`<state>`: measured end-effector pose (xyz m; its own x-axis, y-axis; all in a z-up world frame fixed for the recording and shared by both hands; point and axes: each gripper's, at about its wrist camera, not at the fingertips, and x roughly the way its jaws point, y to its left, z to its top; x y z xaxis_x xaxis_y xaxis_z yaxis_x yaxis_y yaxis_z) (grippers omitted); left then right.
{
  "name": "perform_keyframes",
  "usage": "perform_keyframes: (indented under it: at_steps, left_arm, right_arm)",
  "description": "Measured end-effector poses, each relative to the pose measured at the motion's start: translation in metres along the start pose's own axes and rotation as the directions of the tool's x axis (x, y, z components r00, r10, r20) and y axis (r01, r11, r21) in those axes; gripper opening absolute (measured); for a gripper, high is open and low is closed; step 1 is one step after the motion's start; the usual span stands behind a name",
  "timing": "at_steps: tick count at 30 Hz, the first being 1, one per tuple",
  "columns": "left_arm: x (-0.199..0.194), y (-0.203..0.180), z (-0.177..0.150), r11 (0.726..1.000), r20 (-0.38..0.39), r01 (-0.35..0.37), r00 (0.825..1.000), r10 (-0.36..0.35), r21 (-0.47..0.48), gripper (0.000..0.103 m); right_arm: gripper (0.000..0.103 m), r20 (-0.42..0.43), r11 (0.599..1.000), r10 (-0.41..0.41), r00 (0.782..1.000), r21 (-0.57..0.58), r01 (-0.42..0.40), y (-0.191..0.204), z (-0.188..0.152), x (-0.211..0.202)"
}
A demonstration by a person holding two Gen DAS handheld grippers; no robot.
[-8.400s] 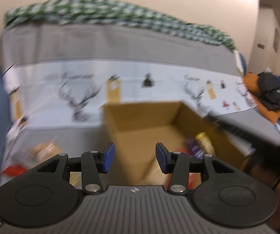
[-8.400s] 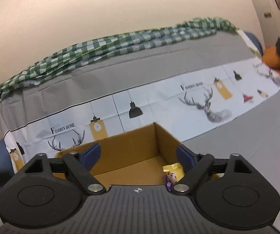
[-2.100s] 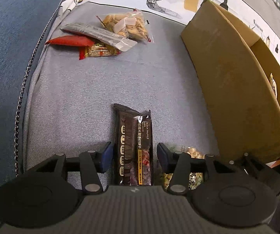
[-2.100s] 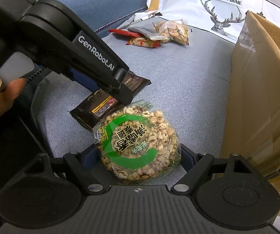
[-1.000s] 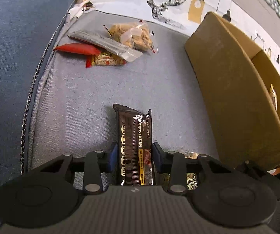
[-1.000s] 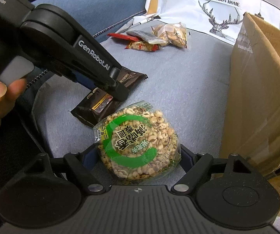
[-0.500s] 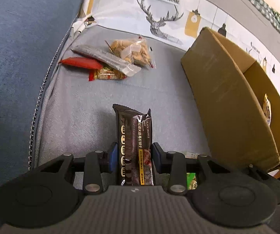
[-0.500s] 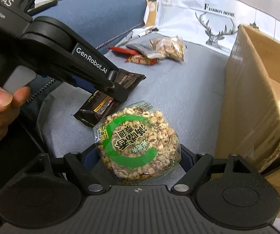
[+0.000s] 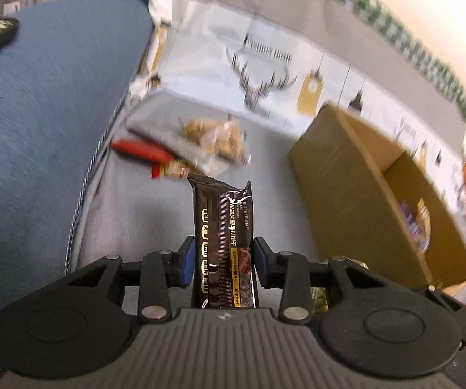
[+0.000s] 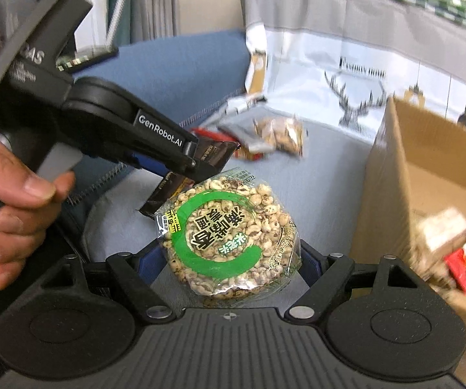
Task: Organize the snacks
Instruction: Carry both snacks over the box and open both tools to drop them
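While both snacks were lying on the sofa a second ago, the left gripper is now lifting the dark cracker packet it is pinching, and the right gripper is squeezing the puffed-grain bag, both heading toward the cardboard box.

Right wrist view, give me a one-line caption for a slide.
Right gripper clamps a round puffed-grain cake pack while the left gripper lifts a dark cracker packet beside the cardboard box.
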<state>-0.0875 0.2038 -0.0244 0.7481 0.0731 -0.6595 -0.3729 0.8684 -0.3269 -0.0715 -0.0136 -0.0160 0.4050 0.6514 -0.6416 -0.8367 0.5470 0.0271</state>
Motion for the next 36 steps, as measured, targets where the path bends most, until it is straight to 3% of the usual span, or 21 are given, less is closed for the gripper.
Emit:
perform_keyframes:
  at_steps: [4, 8, 14, 24, 30, 36]
  left_arm:
    - [-0.017, 0.008, 0.001, 0.997, 0.091, 0.058, 0.994, -0.053, -0.051, 0.041]
    - [-0.023, 0.009, 0.001, 0.995, 0.124, 0.078, 0.990, -0.070, -0.065, 0.041]
    - [-0.025, -0.001, 0.000, 0.998, 0.137, 0.068, 0.988, -0.065, -0.016, 0.041]
    - [-0.024, -0.013, 0.013, 0.998, 0.116, 0.032, 0.993, -0.025, -0.057, 0.041]
    - [-0.024, -0.059, 0.042, 0.998, 0.159, 0.044, 0.987, -0.036, -0.048, 0.041]
    - [-0.005, -0.132, 0.073, 0.996, 0.193, 0.079, 0.978, -0.083, 0.028, 0.041]
  right_arm:
    - [0.084, 0.065, 1.000, -0.001, 0.998, -0.018, 0.002, 0.001, 0.006, -0.018]
    - [0.084, 0.133, 1.000, 0.013, 0.991, 0.003, -0.014, -0.005, 0.014, -0.037]
    - [0.084, 0.224, 0.998, 0.016, 0.974, 0.058, -0.030, -0.021, 0.025, -0.053]
    - [0.084, 0.297, 0.983, -0.036, 0.954, 0.182, -0.019, -0.064, 0.039, -0.049]
    - [0.084, 0.364, 0.961, -0.148, 0.920, 0.271, 0.047, -0.097, 0.047, -0.055]
    - [0.084, 0.354, 0.910, -0.270, 0.896, 0.399, 0.116, -0.141, 0.043, -0.060]
